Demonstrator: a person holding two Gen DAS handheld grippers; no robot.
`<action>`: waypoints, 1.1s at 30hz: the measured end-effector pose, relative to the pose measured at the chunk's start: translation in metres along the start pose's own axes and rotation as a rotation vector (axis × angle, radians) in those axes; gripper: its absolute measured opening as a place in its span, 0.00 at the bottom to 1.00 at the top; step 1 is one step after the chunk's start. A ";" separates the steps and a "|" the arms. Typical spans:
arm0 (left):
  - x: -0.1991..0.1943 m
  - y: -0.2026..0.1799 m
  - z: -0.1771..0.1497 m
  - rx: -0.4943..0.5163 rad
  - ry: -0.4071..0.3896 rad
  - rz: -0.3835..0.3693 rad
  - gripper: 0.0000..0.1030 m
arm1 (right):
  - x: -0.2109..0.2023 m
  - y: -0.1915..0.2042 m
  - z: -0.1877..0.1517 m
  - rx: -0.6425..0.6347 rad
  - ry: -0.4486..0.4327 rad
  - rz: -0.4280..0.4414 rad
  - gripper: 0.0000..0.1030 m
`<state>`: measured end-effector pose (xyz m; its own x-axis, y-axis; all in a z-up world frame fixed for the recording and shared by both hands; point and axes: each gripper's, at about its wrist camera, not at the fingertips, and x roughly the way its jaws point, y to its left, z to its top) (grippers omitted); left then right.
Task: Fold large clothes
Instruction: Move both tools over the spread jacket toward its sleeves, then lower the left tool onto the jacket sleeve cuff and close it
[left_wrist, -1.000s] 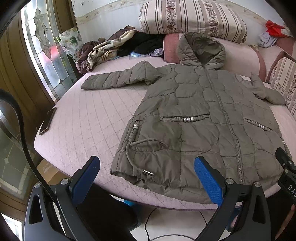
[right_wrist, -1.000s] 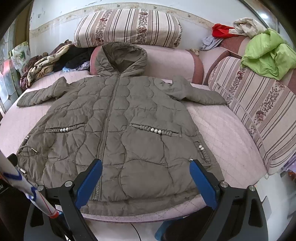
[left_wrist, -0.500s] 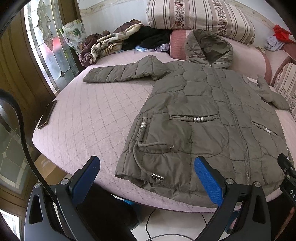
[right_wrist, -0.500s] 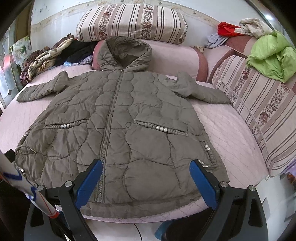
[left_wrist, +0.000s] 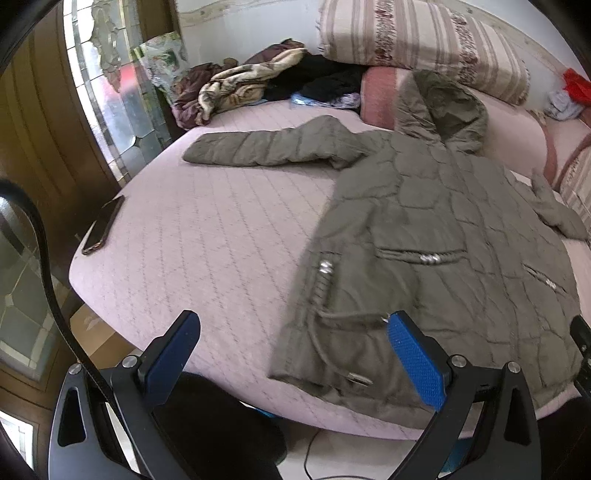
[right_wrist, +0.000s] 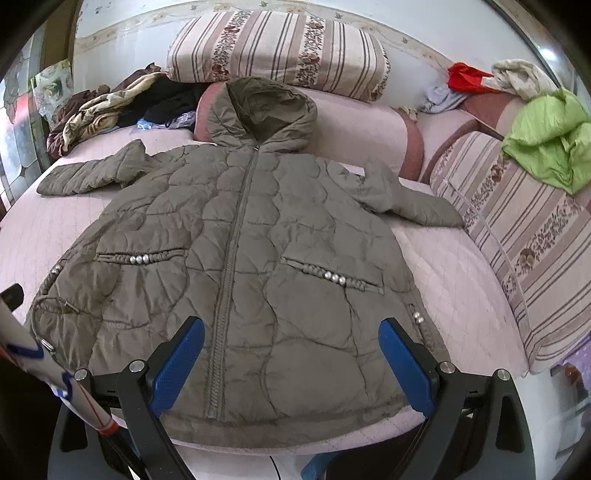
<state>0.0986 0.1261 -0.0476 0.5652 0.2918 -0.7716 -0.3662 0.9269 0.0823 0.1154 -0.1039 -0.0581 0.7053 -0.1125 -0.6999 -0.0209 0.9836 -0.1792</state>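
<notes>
An olive quilted hooded coat (right_wrist: 258, 236) lies flat, front up and zipped, on a pink quilted bed (left_wrist: 207, 236), sleeves spread to both sides. In the left wrist view the coat (left_wrist: 424, 236) fills the right half, its left sleeve (left_wrist: 266, 149) stretched out leftward. My left gripper (left_wrist: 291, 350) is open and empty, hovering over the bed's front edge by the coat's lower left corner. My right gripper (right_wrist: 291, 362) is open and empty above the coat's hem near the zipper.
A phone (left_wrist: 103, 225) lies at the bed's left edge. A heap of clothes (left_wrist: 258, 85) and a striped pillow (right_wrist: 277, 48) sit at the head. A striped cushion (right_wrist: 517, 236) with a green garment (right_wrist: 550, 147) lines the right side. A window (left_wrist: 110, 88) is at left.
The left gripper has swung left, so the coat sits further right in its view. The right gripper has moved slightly closer to the coat's hem. The coat has not moved.
</notes>
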 end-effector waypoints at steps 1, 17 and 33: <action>0.001 0.005 0.002 -0.007 -0.003 0.010 0.99 | 0.000 0.003 0.002 -0.006 -0.002 0.000 0.94; 0.049 0.068 0.044 -0.062 -0.014 0.114 0.99 | 0.002 0.043 0.017 -0.093 -0.013 0.017 0.94; 0.134 0.106 0.113 -0.095 0.004 0.173 0.99 | 0.027 0.056 0.028 -0.094 0.005 0.036 0.94</action>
<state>0.2194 0.2903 -0.0711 0.4846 0.4439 -0.7538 -0.5256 0.8365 0.1546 0.1535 -0.0481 -0.0676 0.6995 -0.0787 -0.7103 -0.1121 0.9695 -0.2178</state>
